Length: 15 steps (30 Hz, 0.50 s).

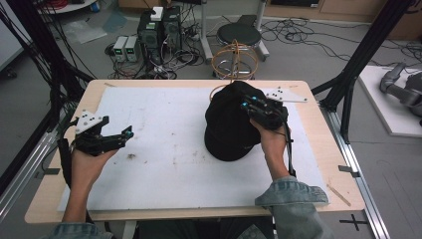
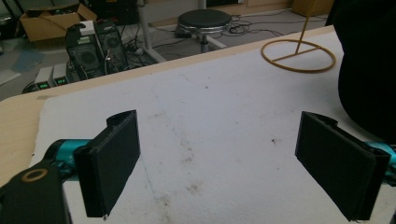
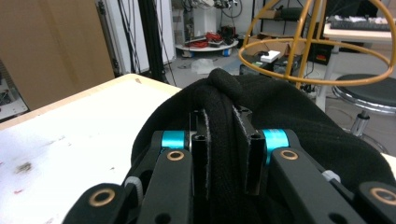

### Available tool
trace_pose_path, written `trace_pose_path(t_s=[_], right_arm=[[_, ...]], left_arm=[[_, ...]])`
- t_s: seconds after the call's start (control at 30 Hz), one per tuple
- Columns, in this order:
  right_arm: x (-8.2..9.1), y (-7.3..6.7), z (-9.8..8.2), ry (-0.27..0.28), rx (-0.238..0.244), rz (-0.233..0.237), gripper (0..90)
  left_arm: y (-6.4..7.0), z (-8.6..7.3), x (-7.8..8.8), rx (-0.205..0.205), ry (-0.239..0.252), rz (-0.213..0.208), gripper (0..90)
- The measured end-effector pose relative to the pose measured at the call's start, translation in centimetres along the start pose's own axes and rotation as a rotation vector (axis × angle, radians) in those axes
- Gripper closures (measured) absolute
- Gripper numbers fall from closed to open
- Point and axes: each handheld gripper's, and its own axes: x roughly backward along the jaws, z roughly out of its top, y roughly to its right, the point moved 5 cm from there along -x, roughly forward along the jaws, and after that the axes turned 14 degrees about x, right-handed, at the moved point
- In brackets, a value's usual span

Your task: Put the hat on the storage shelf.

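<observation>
Cap (image 1: 230,127) pinched by right gripper (image 1: 249,106), brim nearward.

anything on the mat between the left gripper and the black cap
Nothing; in the high view the white mat between left gripper and black cap is bare, just stained.

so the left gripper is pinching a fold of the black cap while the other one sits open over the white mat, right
Not quite: the right gripper pinches the fold of the black fabric cap, as the right gripper view shows. The left gripper is the open one, over the white mat.

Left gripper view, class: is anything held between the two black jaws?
No: the left gripper stands wide open, with bare white mat between its jaws.
</observation>
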Motion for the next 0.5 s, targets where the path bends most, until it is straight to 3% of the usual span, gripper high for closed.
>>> trace_pose_path(t_s=[0.2,0.5], right_arm=[[1.2,-0.9,1.4,0.036,0.019,0.018,79.7],[2.4,-1.6,4.0,0.088,0.061,0.007,79.6]], left_arm=[[-0.1,0.1,0.1,0.004,0.006,0.001,14.3],[-0.3,0.1,0.3,0.008,0.009,0.007,14.4]])
